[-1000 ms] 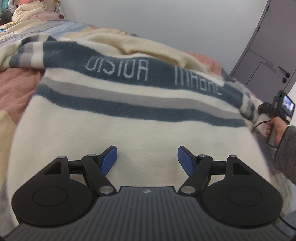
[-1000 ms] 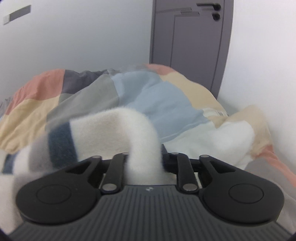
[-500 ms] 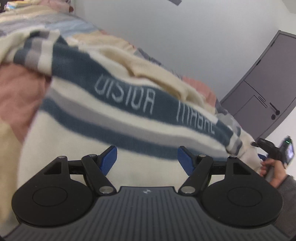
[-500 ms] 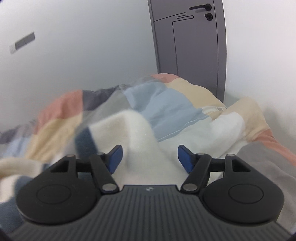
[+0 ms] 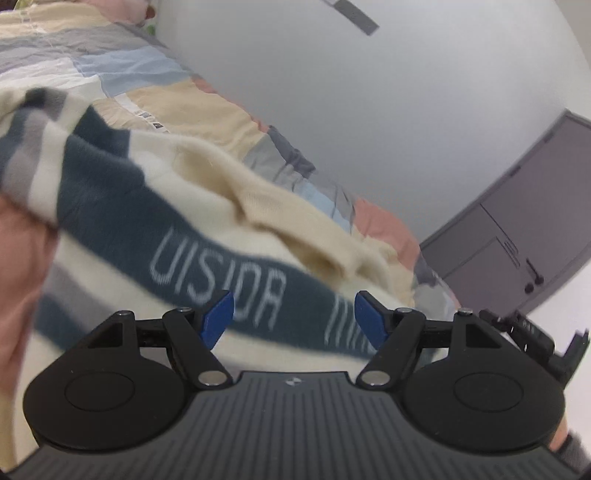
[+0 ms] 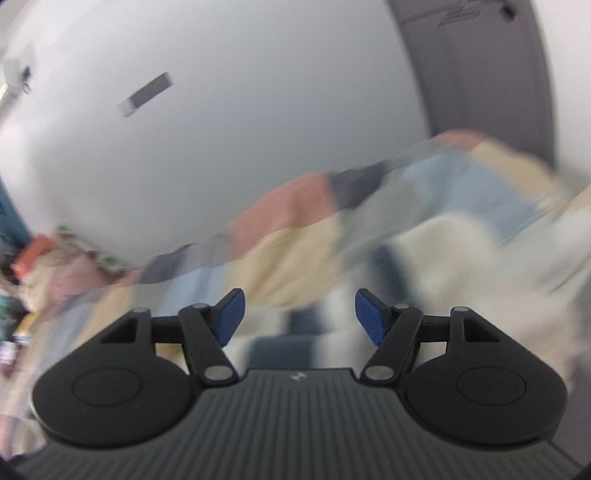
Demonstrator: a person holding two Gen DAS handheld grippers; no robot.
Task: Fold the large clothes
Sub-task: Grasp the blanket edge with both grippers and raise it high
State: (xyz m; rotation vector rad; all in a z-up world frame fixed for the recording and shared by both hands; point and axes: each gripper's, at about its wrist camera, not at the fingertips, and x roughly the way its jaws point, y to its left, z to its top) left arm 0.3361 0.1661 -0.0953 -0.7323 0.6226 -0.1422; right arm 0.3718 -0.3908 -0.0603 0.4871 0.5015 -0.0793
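**Both tools open above striped sweater on bed**

Left tool point(image 5: 293, 319): blue pads spread wide, nothing between them, not touching cloth. Right tool point(image 6: 299, 317): same, pads apart, nothing clamped; view heavily motion-blurred.

Sweater point(image 5: 155, 236): cream fleece with navy and grey stripes, lies spread on the bed point(image 5: 96, 62), filling the left-wrist view from 9 o'clock through centre to 4 o'clock. Wide navy band carries white lettering point(image 5: 218, 280), running from centre toward 4 o'clock, partly hidden behind the right pad. A beige, wrinkled fold point(image 5: 280, 218), looks like collar or lining, sits above the band at about 1 o'clock of the lettering. A striped sleeve or edge part bunches at 10 o'clock.

In the right-wrist view the sweater point(image 6: 443, 258) shows as a blurred cream mass at 3 o'clock, navy stripe just ahead of the tool at centre bottom.

Bed cover is patchwork: pink, beige, light blue, grey patches. White wall point(image 5: 369, 110) behind, with a small grey plate point(image 5: 356, 16) at 12 o'clock. Grey door point(image 5: 517, 229) at 3 o'clock in the left view. Right tool's body point(image 5: 532, 339) peeks in at 4 o'clock, a bit of sleeve point(image 5: 572, 450) at 5 o'clock.
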